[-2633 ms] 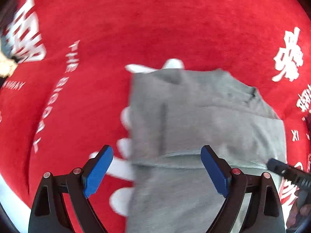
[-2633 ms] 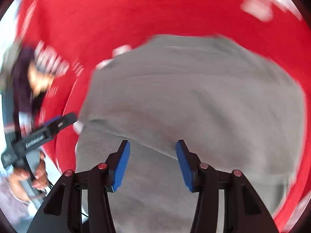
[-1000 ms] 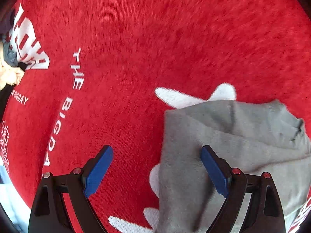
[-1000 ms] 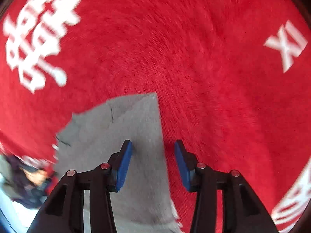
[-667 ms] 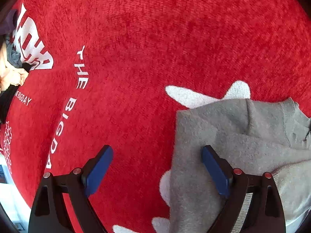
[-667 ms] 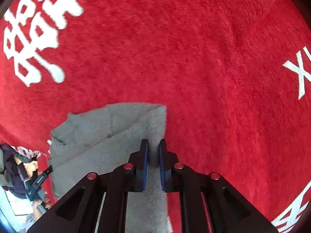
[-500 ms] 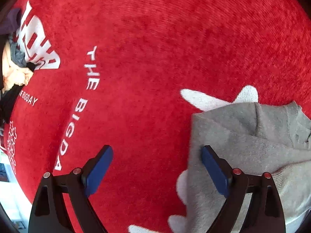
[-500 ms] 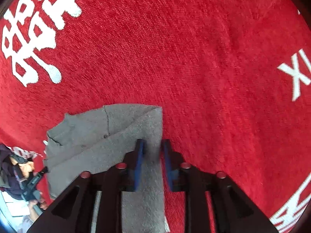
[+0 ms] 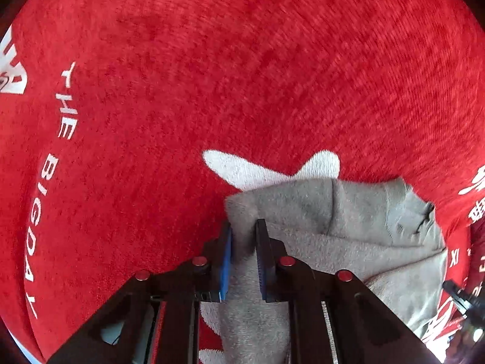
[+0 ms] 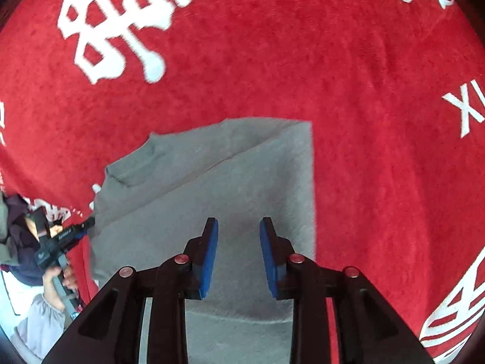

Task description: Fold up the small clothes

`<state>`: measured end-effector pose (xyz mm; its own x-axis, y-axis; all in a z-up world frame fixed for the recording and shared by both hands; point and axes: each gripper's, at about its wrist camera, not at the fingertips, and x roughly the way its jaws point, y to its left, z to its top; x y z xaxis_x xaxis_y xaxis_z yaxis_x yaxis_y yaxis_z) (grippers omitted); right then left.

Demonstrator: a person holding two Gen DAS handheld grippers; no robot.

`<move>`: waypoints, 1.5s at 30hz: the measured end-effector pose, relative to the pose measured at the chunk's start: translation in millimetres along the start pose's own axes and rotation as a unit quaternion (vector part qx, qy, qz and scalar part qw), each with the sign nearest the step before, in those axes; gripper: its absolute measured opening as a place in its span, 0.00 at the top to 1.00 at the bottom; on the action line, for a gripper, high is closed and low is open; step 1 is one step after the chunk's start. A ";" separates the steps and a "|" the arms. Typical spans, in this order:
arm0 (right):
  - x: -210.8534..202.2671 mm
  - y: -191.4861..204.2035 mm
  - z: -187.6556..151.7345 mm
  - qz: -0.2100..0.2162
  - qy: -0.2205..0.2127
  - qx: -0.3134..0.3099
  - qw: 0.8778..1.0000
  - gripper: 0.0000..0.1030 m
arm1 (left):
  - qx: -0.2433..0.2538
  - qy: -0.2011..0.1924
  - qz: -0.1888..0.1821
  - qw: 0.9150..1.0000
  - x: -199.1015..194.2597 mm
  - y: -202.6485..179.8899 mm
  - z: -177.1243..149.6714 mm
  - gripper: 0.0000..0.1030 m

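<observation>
A small grey garment (image 9: pixel 348 212) lies partly folded on a red cloth (image 9: pixel 242 75) with white lettering. My left gripper (image 9: pixel 244 227) points down at the garment's left corner. Its jaws are closing, and a ridge of grey fabric is pinched between the blue pads (image 9: pixel 225 257). In the right wrist view the same garment (image 10: pixel 227 176) shows a diagonal fold and a straight right edge. My right gripper (image 10: pixel 238 227) hangs above that folded part, open, with nothing between its pads (image 10: pixel 209 257). The left gripper (image 10: pixel 60 239) and the hand (image 10: pixel 57 276) holding it appear at the left edge.
The red cloth (image 10: pixel 363 91) spreads out on all sides of the garment, with large white characters (image 10: pixel 121 36) at the far left and letters (image 9: pixel 65 109) along its left side. A grey sleeve (image 10: pixel 36 327) and a pale floor strip show at the lower left.
The left jaws went from wide open beside the garment's left edge to shut on it. The right jaws pinched the right edge, then opened, and that gripper rose and shifted over the garment.
</observation>
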<state>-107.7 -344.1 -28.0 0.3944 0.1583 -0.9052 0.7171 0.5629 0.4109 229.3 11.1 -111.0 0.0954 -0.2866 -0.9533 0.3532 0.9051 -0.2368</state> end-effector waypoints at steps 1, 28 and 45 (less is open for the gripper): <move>1.4 3.3 -1.8 -0.002 0.002 -0.006 1.000 0.69 | 0.000 -0.007 0.006 1.000 -1.4 4.4 0.0 0.85; -23.2 -7.4 -47.8 -0.016 0.027 -0.003 1.000 0.60 | 0.077 0.013 0.069 0.995 -47.1 -29.8 -112.4 0.16; -29.5 -22.9 -90.2 -0.031 0.071 0.002 0.997 0.57 | 0.117 0.080 0.085 0.986 -54.9 -98.4 -191.8 0.16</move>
<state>-187.6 -288.5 -20.5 0.2642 0.2356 -0.9352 0.7398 0.5726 0.3533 10.8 -2.0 -71.4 0.0304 -0.0674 -0.9973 0.5517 0.8331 -0.0395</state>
